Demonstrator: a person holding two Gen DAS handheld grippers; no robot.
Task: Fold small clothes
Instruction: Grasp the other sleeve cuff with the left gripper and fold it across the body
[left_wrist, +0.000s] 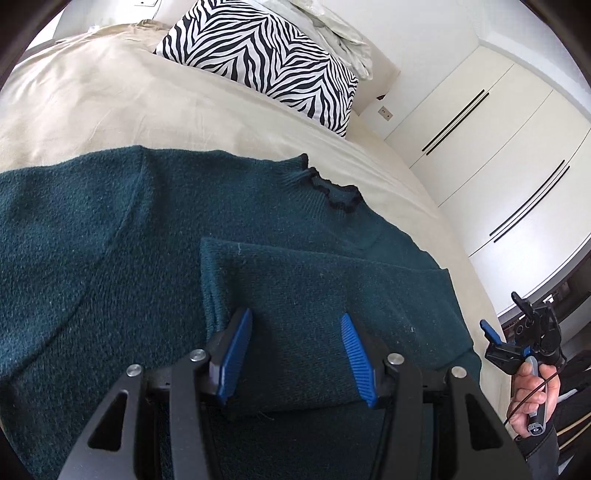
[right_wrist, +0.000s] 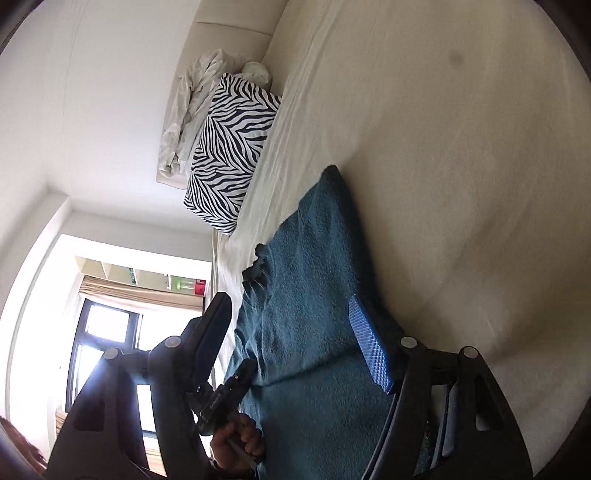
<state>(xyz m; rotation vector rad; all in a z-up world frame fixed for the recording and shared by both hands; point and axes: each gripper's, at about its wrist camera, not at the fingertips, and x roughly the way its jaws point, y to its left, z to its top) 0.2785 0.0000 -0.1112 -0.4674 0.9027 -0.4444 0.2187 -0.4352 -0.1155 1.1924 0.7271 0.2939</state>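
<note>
One teal sweater (left_wrist: 110, 258) lay spread across the cream bed (left_wrist: 92, 99), its ruffled collar (left_wrist: 334, 188) toward 1 o'clock in the left wrist view and its body running on toward 9 o'clock, out of frame. Beyond it, at 12 o'clock, sat a zebra-print pillow (left_wrist: 266, 59). One sleeve (left_wrist: 314, 295) was already folded in over the chest, its long axis running from 10 o'clock to 4 o'clock. The left gripper (left_wrist: 295, 350) hovered directly over that folded sleeve, fingers spread and pinching nothing, clearly the nearer hand for the next fold. The right gripper (left_wrist: 506, 332) stood off the garment's edge at 3 o'clock, its fingers likewise parted and empty.
</note>
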